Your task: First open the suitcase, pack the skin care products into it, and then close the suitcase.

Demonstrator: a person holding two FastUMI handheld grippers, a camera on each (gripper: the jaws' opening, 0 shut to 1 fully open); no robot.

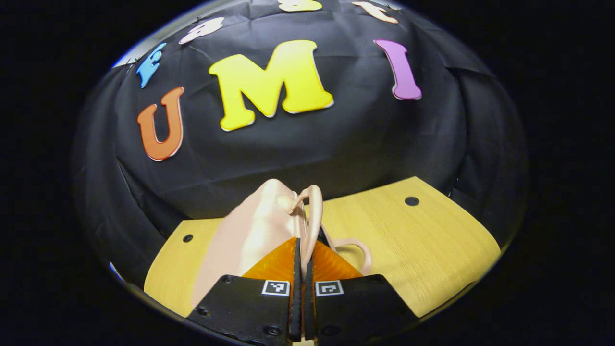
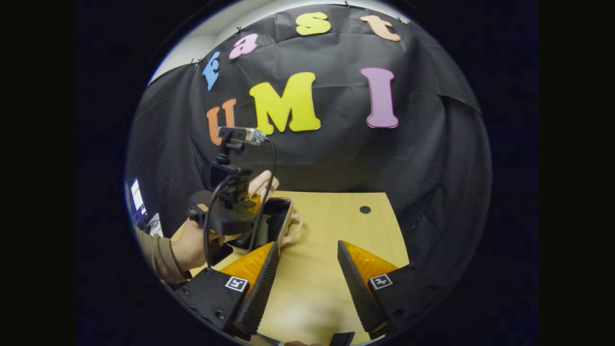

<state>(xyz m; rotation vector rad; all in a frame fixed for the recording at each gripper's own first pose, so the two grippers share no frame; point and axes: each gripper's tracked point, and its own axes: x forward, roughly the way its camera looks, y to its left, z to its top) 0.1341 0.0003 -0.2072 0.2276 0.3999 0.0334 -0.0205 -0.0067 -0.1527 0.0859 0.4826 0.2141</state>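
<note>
A small pale pink suitcase (image 1: 250, 230) lies on the wooden table (image 1: 423, 250) right in front of my left gripper (image 1: 302, 269). That gripper is shut on the thin rim of the case's lid (image 1: 313, 211), which stands raised. A pink carry handle (image 1: 358, 247) sticks out to the right. In the right gripper view the suitcase (image 2: 283, 218) sits at the left of the table with its dark inside showing, and the lid (image 2: 264, 182) is tilted up behind the left gripper (image 2: 230, 206). My right gripper (image 2: 307, 274) hangs open over bare table, apart from the case.
A hand in a tan sleeve (image 2: 192, 247) holds the left gripper. The table (image 2: 326, 230) has a round hole (image 2: 365, 209) toward its back and ends at the black cloth wall. A lit screen (image 2: 138, 194) shows at the far left.
</note>
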